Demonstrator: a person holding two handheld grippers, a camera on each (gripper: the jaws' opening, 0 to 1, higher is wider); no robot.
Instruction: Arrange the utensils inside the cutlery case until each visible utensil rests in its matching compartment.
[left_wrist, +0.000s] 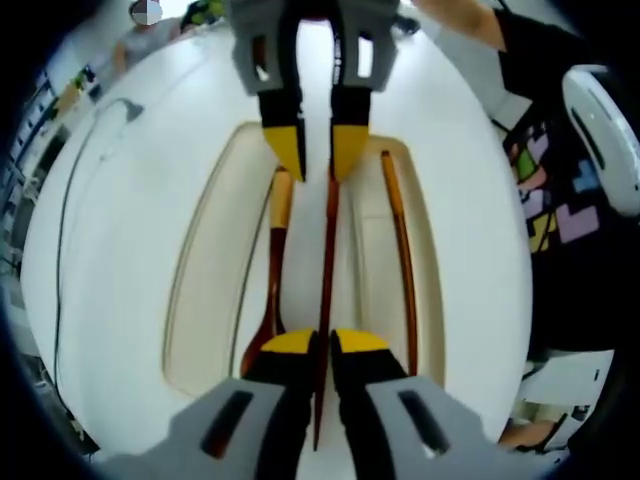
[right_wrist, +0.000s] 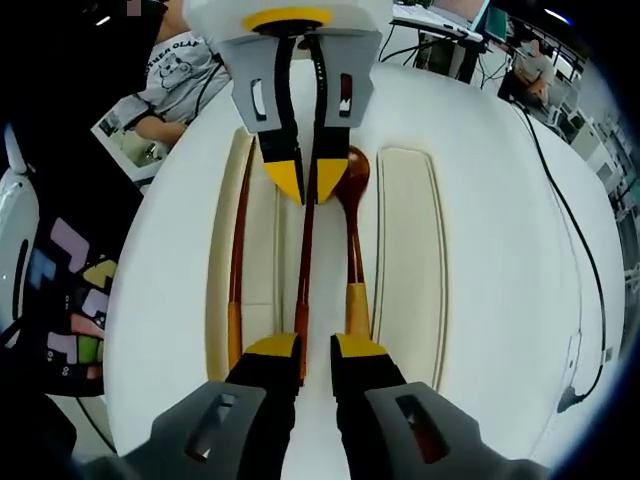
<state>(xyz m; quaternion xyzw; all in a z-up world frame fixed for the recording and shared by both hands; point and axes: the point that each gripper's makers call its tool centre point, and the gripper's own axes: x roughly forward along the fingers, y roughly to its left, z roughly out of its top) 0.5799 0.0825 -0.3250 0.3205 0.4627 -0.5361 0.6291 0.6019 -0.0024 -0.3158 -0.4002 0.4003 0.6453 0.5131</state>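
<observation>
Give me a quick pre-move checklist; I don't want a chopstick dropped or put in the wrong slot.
1. Left gripper grip on the middle chopstick: ok, jaws closed on it.
2. Right gripper grip: not ok, jaws stand apart around the chopstick's other end, with a gap showing.
3. Middle chopstick seated in a compartment: cannot tell; it runs along the cutlery case between the other two utensils.
4. Second chopstick: ok, lying in an outer compartment.
5. Spoon: cannot tell whether it is in its matching compartment; it lies right beside the middle chopstick.
</observation>
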